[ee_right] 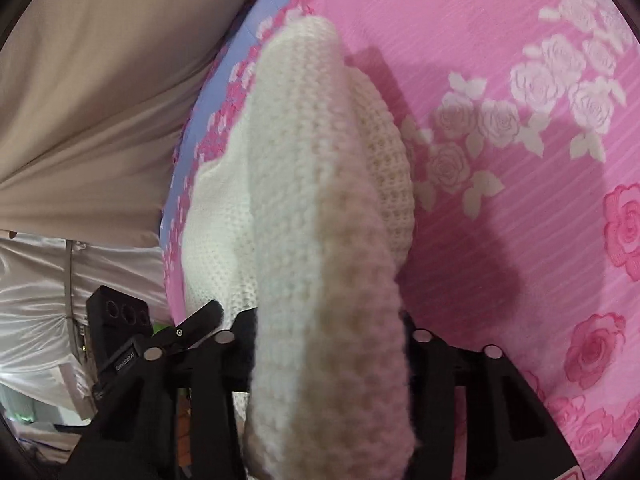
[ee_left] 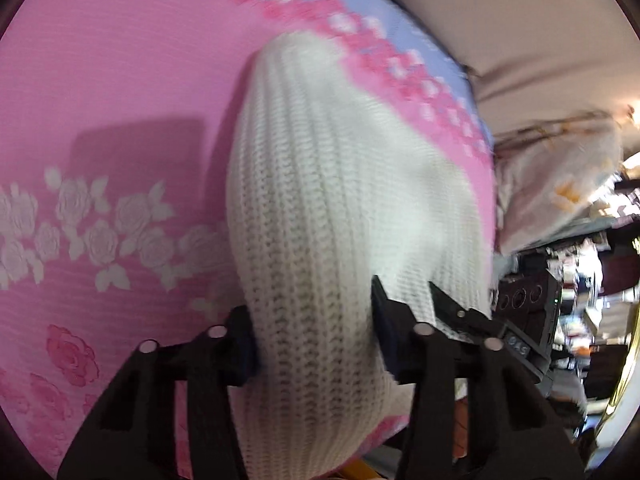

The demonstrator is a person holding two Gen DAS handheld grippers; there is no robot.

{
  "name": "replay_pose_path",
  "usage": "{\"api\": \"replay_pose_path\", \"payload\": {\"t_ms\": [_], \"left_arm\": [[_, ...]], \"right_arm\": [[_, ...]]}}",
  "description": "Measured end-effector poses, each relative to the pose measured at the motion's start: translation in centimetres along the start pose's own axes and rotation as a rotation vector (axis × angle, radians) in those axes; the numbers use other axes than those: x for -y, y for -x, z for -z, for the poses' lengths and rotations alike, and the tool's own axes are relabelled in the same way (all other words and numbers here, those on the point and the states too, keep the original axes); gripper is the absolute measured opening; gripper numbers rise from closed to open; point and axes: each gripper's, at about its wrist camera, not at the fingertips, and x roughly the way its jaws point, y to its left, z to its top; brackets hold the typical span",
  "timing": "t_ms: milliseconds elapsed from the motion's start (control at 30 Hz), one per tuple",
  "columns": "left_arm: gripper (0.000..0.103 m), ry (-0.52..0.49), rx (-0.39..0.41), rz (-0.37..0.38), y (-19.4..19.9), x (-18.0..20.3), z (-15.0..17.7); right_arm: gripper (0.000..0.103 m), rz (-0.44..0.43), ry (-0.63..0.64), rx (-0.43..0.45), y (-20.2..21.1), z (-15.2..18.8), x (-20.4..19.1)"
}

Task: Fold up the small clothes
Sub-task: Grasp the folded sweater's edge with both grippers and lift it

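Both claws carry one white knit garment above the pink floral bedspread.
The left claw (ee_left: pixel 312 344) and right claw (ee_right: pixel 328 344) each pinch the knit garment (ee_left: pixel 320 200); best keep both edges level, taut, and lower evenly onto the bedspread (ee_left: pixel 100 100).

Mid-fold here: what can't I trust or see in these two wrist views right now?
- Left gripper fingertips: left wrist view, buried in the white knit garment.
- Right gripper grip: right wrist view, knit covers it.
- Garment's type and outline: bunched, fills both views.
- Pink floral bedsheet border: motion-blurred.
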Motion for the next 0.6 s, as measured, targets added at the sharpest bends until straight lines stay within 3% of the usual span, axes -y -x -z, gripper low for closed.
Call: {"api": "replay_pose_path", "payload": {"t_ms": [167,367,500,600], "left_arm": [[0.042,-0.182,0.105,0.070,6.3,6.7,-0.2],[0.043,-0.328,0.271,0.125,15.7,10.0,-0.5],[0.047,-0.352,0.384,0.082,21.7,6.8,-1.5],[0.061,-0.311,0.415,-0.013,22.2,1.9,-2.8]], "right_arm": [[0.037,-0.037,0.134,0.130,6.5,1.2,-6.4],[0.037,-0.062,0.348,0.263,11.8,2.3,-16.1],[0.043,-0.108,0.464,0.268,9.8,2.7,-22.0],[0.055,-0.101,0.495,0.240,4.7,2.3,-23.0]]}}
